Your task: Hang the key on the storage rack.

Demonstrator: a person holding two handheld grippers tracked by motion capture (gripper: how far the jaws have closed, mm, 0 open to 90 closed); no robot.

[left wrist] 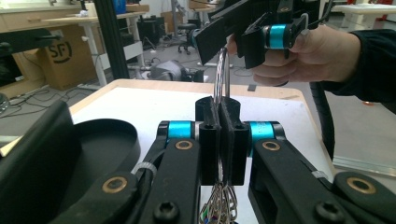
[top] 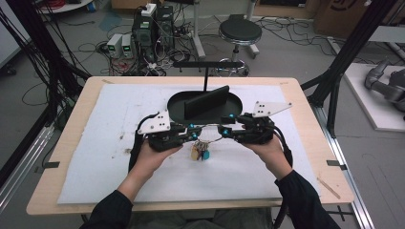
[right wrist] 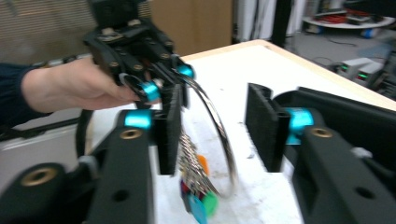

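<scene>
Left claw (left wrist: 219, 140): jaws pressed together on the large silver wire key ring (left wrist: 221, 70), which rises from between them; a bunch of small rings and coloured tags (top: 199, 151) hangs below it, just above the white mat (top: 95, 143) on the tabletop (top: 67, 129). Right claw (right wrist: 217, 128): jaws spread wide with the ring's loop passing through the gap, close to one pad (right wrist: 169, 126), contact not clear from the blur. Both sit near the front rim of the black oval tray (top: 174, 107), which holds an upright black slab (top: 206, 101).
</scene>
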